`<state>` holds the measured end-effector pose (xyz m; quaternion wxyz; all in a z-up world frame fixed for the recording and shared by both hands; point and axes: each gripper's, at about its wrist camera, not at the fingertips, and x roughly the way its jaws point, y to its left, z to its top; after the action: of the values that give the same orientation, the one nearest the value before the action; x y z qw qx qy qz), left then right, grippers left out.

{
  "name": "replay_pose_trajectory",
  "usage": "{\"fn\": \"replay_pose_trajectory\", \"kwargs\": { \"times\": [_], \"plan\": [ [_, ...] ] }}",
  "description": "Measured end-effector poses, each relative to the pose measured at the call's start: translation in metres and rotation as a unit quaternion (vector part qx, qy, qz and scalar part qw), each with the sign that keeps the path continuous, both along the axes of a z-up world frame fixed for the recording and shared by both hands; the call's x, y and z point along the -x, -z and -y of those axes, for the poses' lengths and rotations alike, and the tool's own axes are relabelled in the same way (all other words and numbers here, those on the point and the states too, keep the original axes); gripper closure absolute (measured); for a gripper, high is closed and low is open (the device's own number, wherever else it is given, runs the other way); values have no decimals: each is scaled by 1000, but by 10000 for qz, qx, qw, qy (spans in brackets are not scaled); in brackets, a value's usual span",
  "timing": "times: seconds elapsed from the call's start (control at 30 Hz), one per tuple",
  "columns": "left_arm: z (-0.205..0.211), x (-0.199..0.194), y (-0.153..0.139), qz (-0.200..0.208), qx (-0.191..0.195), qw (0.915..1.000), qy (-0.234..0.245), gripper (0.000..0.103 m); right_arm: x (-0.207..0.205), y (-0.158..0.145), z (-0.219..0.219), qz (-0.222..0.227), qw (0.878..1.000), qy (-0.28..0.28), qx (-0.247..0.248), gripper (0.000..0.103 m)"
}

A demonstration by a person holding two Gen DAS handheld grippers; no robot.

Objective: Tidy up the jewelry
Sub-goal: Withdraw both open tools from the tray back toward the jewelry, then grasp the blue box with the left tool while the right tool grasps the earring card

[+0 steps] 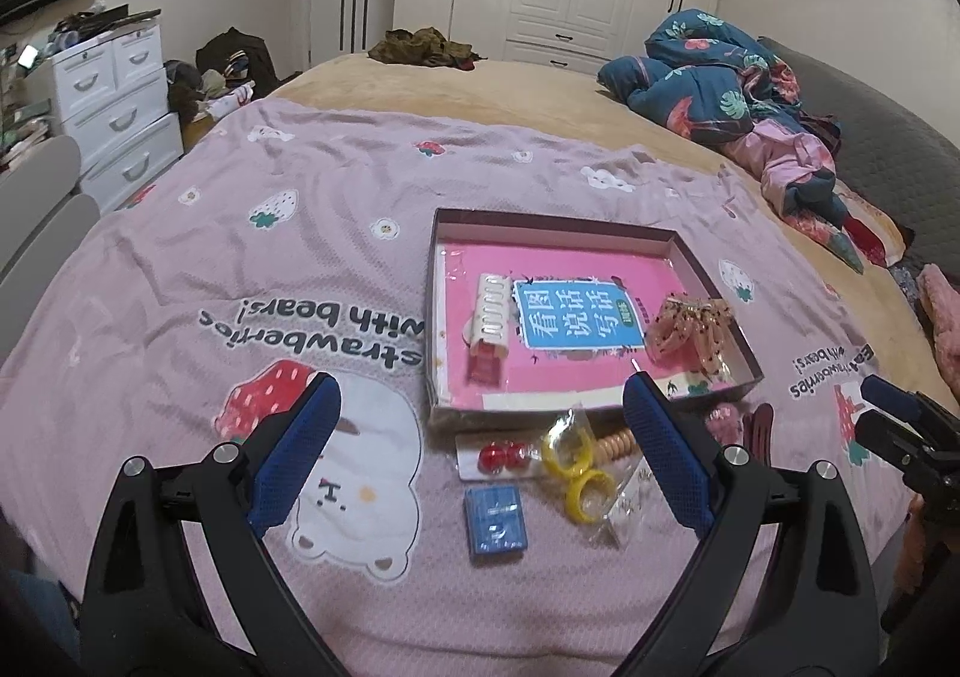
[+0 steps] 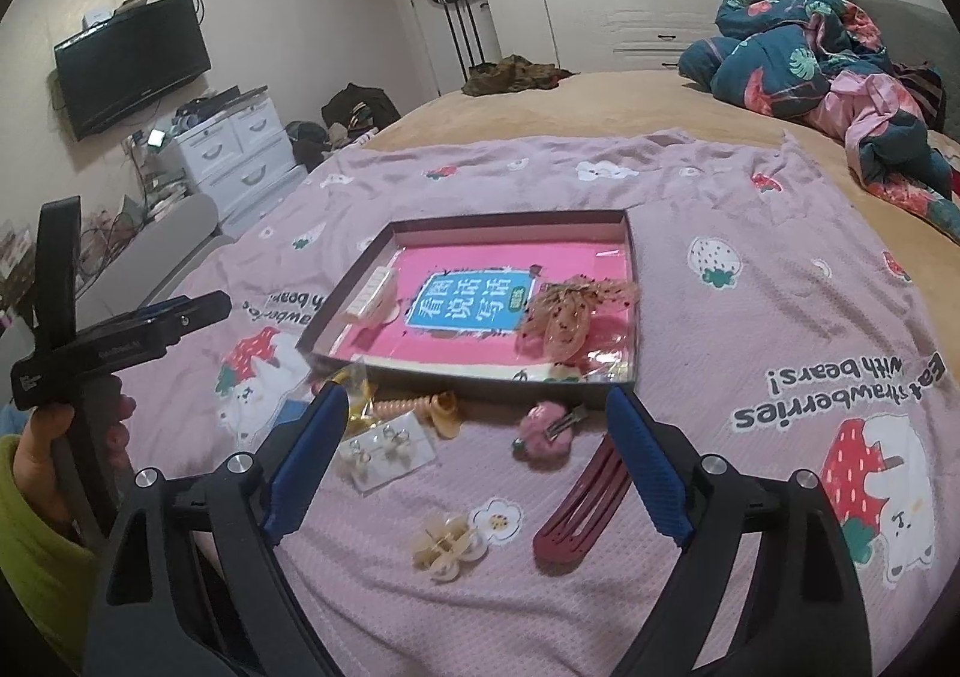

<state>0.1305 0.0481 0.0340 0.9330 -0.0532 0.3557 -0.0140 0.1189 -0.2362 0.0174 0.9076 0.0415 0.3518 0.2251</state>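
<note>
A shallow box (image 1: 690, 257) (image 2: 633, 281) lined with a pink book lies on the pink blanket. It holds a white claw clip (image 1: 489, 314) (image 2: 372, 293) and a dotted orange bow (image 1: 690, 329) (image 2: 570, 311). My left gripper (image 1: 480, 395) is open and empty above red bead earrings (image 1: 501, 455), yellow rings in a bag (image 1: 579, 467) and a small blue box (image 1: 497, 521). My right gripper (image 2: 477, 401) is open and empty above an earring card (image 2: 384, 449), a pink fuzzy clip (image 2: 546, 428), a dark red hair clip (image 2: 579, 509) and a cream flower clip (image 2: 447, 548).
A beaded bracelet (image 1: 618, 444) and an orange claw clip (image 2: 444, 413) lie by the box's near edge. A bundled quilt (image 1: 714, 77) (image 2: 828, 53) lies at the far right of the bed. White drawers (image 1: 114, 101) stand on the left. The left gripper (image 2: 120, 341) shows in the right view.
</note>
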Motion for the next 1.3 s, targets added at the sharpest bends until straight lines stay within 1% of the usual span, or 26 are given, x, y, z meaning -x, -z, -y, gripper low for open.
{"fn": "replay_pose_trajectory", "kwargs": {
  "times": [0.4, 0.77, 0.97, 1.07, 1.3],
  "plan": [
    [-9, 28, 14, -109, -81, 9999, -99, 15, 11, 18, -17, -57, 9997, -180, 141, 16],
    [-25, 45, 34, -299, -44, 9992, -275, 15, 11, 39, -50, -180, 9977, -548, 369, 16],
    [-27, 45, 47, -435, -22, 9986, -285, 15, 2, 60, -69, -353, 9944, -825, 552, 16],
    [-26, 43, 54, -525, 7, 9983, -241, 15, -3, 72, -79, -453, 9921, -972, 652, 16],
    [-14, 32, 74, -775, 48, 9970, -62, 15, -14, 92, -98, -536, 9873, -1214, 875, 15]
  ]
}}
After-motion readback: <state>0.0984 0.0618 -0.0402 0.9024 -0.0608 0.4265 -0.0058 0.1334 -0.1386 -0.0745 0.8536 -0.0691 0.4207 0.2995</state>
